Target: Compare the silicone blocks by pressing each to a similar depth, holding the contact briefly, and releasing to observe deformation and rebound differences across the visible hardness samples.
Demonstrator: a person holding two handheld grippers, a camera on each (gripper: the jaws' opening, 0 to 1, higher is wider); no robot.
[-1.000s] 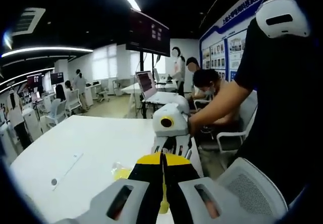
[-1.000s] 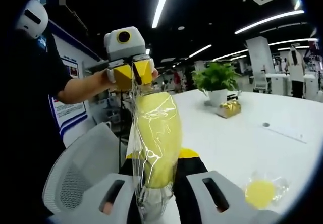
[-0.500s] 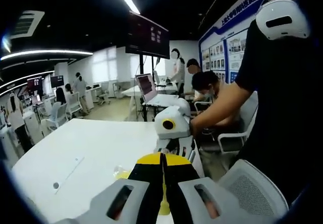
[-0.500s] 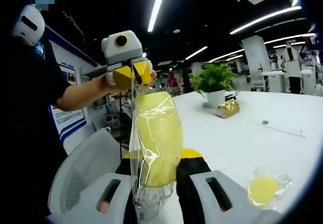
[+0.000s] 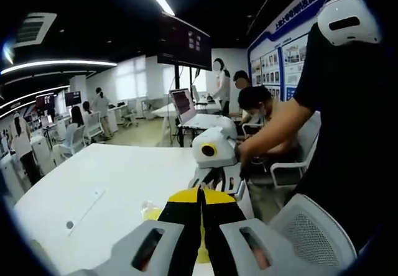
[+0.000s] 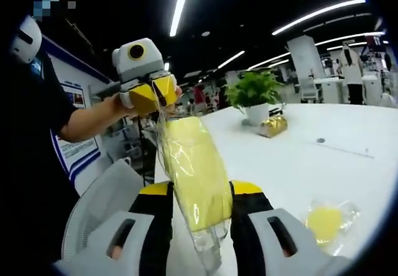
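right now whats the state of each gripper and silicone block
left gripper: shut on the top edge of the bag, held up in the air
right gripper: shut on the bagged yellow block
bagged yellow block: stretched between both grippers, off the table
second yellow block: in its clear bag, lying untouched on the white table

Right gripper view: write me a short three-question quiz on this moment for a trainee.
1. True or false: the bagged yellow block lies flat on the tabletop.
2. Where does the left tool pinch? A) the bag's top edge; B) the block's middle; C) nowhere, it is open.
3. Fill in: the second bagged yellow sample lies on the white ____.

Key: 1 false, it is held up in the air; 2 A; 3 table.
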